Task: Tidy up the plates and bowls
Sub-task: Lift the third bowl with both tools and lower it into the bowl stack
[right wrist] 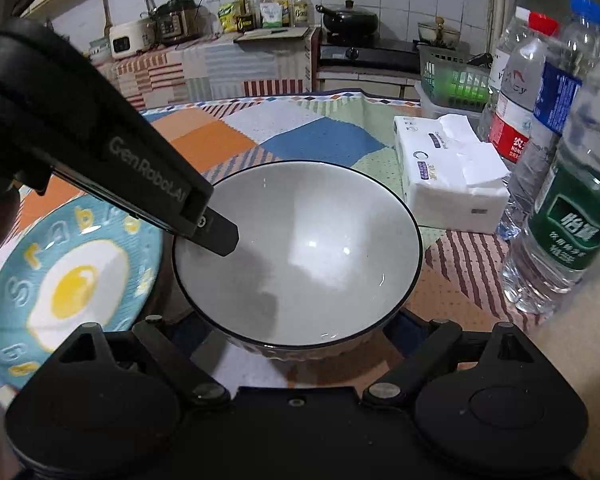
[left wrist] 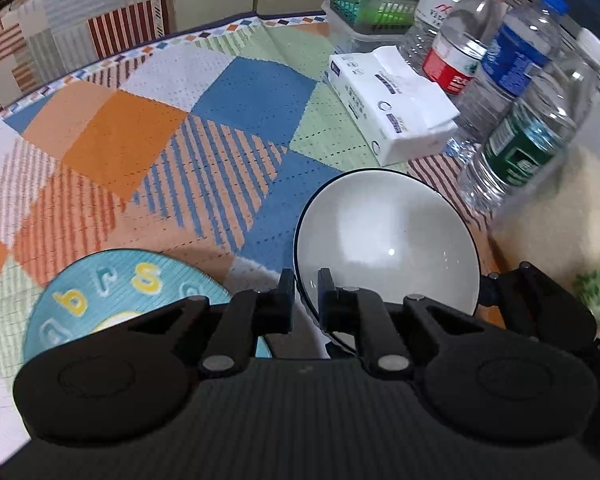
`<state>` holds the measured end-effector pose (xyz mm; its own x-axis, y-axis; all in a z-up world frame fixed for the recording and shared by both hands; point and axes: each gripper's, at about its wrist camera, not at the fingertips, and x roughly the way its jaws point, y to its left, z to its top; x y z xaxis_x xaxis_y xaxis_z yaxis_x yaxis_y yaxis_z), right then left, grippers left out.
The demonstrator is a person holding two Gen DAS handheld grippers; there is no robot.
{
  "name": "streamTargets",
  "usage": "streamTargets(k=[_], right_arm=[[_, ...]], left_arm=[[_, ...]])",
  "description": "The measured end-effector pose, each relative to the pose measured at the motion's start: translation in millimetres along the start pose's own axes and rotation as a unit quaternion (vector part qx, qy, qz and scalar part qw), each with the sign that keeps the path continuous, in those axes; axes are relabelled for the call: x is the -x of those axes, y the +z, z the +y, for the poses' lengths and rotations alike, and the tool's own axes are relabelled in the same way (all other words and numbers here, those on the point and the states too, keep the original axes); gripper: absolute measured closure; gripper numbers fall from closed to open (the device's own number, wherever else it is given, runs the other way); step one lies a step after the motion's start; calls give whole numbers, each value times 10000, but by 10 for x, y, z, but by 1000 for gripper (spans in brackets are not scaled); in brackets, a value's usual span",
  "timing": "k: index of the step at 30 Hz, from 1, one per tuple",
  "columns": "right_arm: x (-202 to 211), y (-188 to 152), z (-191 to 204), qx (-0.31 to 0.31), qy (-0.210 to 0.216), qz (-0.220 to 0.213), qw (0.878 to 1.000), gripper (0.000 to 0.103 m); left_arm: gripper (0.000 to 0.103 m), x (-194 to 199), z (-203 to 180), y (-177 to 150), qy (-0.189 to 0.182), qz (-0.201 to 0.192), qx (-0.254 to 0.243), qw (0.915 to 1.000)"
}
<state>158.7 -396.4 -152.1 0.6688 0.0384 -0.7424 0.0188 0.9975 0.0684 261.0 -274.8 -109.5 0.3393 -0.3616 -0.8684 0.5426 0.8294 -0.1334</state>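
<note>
A white bowl (left wrist: 388, 240) with a dark rim sits tilted toward the left wrist view. My left gripper (left wrist: 306, 292) is shut on its near rim, one finger inside and one outside. The right wrist view shows that same gripper (right wrist: 216, 236) pinching the left rim of the bowl (right wrist: 300, 248). My right gripper (right wrist: 296, 332) stands wide open just below the bowl, which hides its fingertips. A blue plate (left wrist: 112, 292) with letters and a fried-egg picture (right wrist: 68, 280) lies flat on the cloth to the left of the bowl.
A tissue pack (left wrist: 392, 108) lies behind the bowl. Several water bottles (right wrist: 572, 216) stand close on the right. A green basket (left wrist: 364, 4) sits at the far edge. The patterned tablecloth (left wrist: 140, 140) stretches to the left. Kitchen counters lie beyond.
</note>
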Motion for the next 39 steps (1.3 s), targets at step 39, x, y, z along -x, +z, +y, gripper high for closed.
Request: streamTargets(k=[39], right_arm=[[1774, -361, 1351, 1532, 521, -250, 9865, 11]], left_arm=[[91, 2094, 128, -1470, 284, -331, -249, 9987]])
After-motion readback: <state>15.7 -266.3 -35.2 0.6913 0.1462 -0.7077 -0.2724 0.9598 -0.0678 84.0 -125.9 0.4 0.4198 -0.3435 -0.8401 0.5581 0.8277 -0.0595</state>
